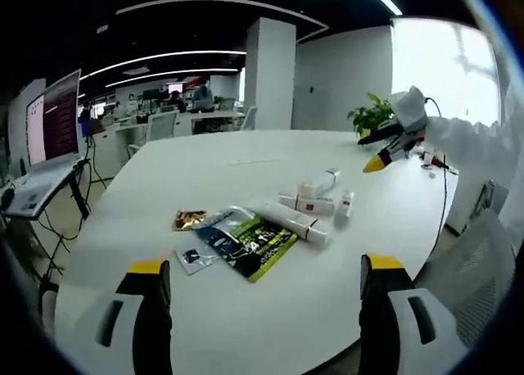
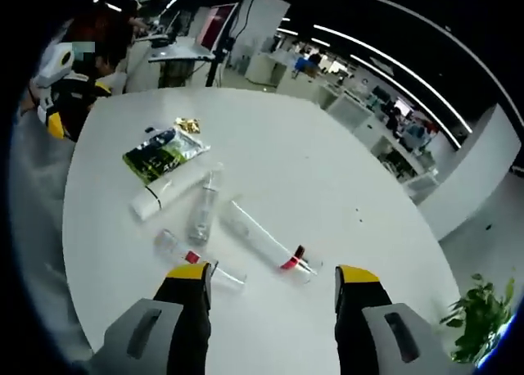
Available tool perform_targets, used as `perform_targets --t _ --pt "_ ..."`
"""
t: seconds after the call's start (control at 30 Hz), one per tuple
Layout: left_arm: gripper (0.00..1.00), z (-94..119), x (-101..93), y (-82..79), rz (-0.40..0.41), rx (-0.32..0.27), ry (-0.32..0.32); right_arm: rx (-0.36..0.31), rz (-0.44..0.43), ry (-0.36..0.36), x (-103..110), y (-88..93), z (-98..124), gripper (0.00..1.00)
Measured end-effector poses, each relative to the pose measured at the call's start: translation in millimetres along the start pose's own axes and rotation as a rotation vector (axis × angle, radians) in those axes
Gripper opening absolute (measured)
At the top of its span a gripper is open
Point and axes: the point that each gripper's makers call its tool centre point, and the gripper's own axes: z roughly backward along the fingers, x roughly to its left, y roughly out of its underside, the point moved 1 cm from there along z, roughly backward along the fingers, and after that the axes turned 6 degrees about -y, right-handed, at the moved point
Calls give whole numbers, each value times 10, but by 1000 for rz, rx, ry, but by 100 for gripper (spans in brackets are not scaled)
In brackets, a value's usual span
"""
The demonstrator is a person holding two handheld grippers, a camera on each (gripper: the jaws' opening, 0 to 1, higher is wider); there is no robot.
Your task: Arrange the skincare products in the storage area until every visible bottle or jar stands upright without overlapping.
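The left tool [image 1: 266, 281] stands wide open with nothing between its yellow-tipped jaws, held over the near edge of a round white desk [image 1: 246, 158]. Ahead of it on the desk lie a green and black sachet [image 1: 246, 241], a small dark packet [image 1: 195, 257] just beside it and a gold foil packet [image 1: 188, 219] behind. Further on, a white tube [image 1: 295, 221] lies on its side, touching the sachet's far corner. Behind the tube sits a cluster of small white skincare bottles [image 1: 315, 193], all lying down as far as can be told. The right tool [image 1: 391, 146] shows at the far right, above the desk edge, near a potted plant [image 1: 372, 113].

In the right gripper view, the right tool [image 2: 274, 281] is also wide open and empty. Just ahead of its jaws lie clear bottles on their sides: one with a red band [image 2: 266, 242], a short one [image 2: 196, 259] by the left jaw, and another [image 2: 205, 205] beyond. The white tube [image 2: 168, 193] and sachet [image 2: 164, 152] lie further off. An open laptop [image 1: 49, 137] stands on a side stand.
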Motion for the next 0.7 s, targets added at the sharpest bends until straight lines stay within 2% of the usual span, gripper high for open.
perform_targets --t 0.3,0.4,0.43,0.47,0.7 --pt "90 -21 131 16 26 -7 -14 79 123 -63 -160 80 -377 53" --pt "90 -24 131 25 25 -4 -16 91 183 -131 -165 101 -494 51" --pt "91 -25 140 31 28 0 -24 138 165 -130 -205 185 -531 50" --pt "91 -23 135 30 34 2 -27 153 189 -143 -228 218 -582 50" --pt "90 -19 73 36 40 10 -20 193 226 -176 -351 271 -749 44"
